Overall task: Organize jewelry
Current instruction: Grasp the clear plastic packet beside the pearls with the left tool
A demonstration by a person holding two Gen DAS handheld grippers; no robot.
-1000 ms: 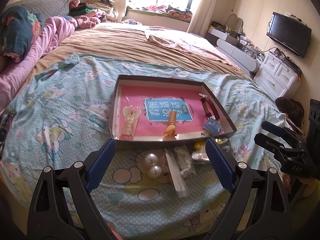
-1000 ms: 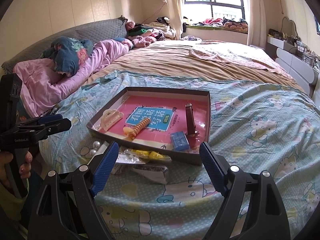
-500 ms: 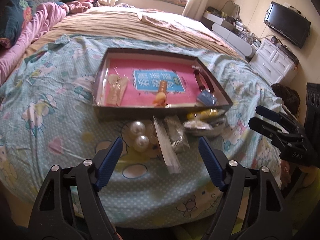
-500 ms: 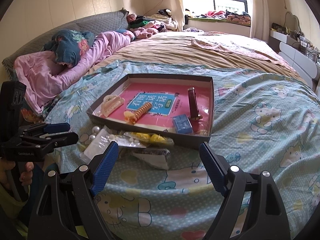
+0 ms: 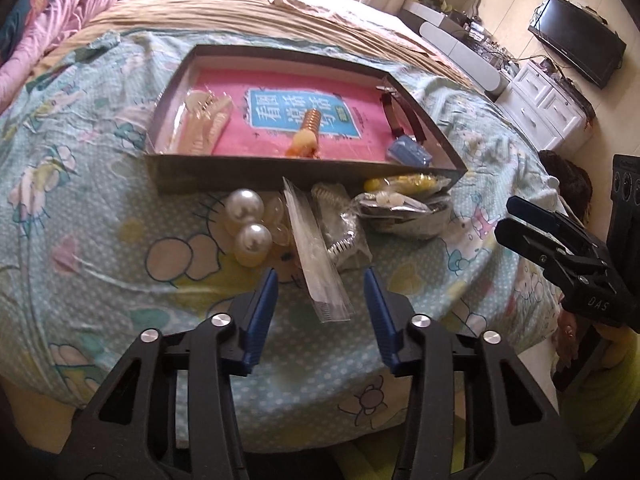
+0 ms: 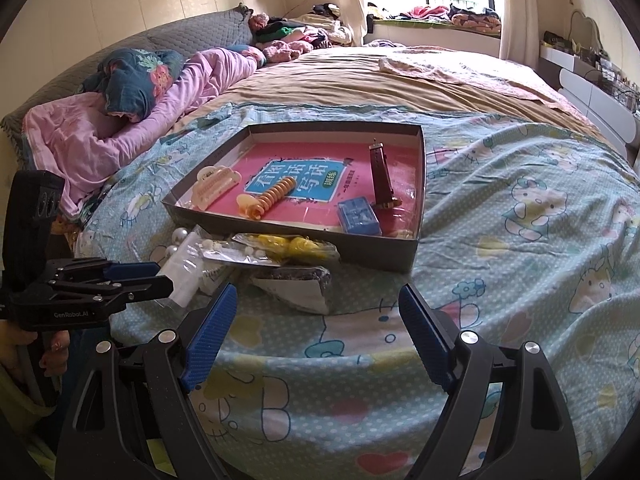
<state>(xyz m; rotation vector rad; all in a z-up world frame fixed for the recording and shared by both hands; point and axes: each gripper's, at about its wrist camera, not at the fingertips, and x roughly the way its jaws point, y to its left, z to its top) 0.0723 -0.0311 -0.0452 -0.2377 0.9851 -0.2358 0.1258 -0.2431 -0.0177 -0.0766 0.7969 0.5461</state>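
A shallow grey tray [image 5: 280,172] [image 6: 360,252] on the bed holds a cream hair claw [image 5: 208,120], an orange spiral tie [image 5: 310,124], a brown strap [image 5: 394,114] and a small blue box [image 5: 408,154]. In front of it lie two pearl balls [image 5: 253,240], a long clear packet [image 5: 316,248], a yellow-bead packet [image 6: 288,246] and a dark packet [image 6: 300,284]. My left gripper [image 5: 320,280] hovers low, jaws closing, with the clear packet's near end between the pads, untouched. My right gripper [image 6: 318,296] stands open just short of the dark packet.
The patterned blue sheet [image 6: 520,220] drops off at the bed's near edge. Pink bedding and pillows [image 6: 120,128] lie at the left, a tan blanket [image 6: 400,88] behind the tray. White drawers and a TV [image 5: 576,44] stand at the right. A hand [image 6: 52,352] holds the left gripper.
My left gripper has come down and closer to the packets, and its jaws have narrowed a good deal. The right gripper has sunk a little, jaws unchanged.
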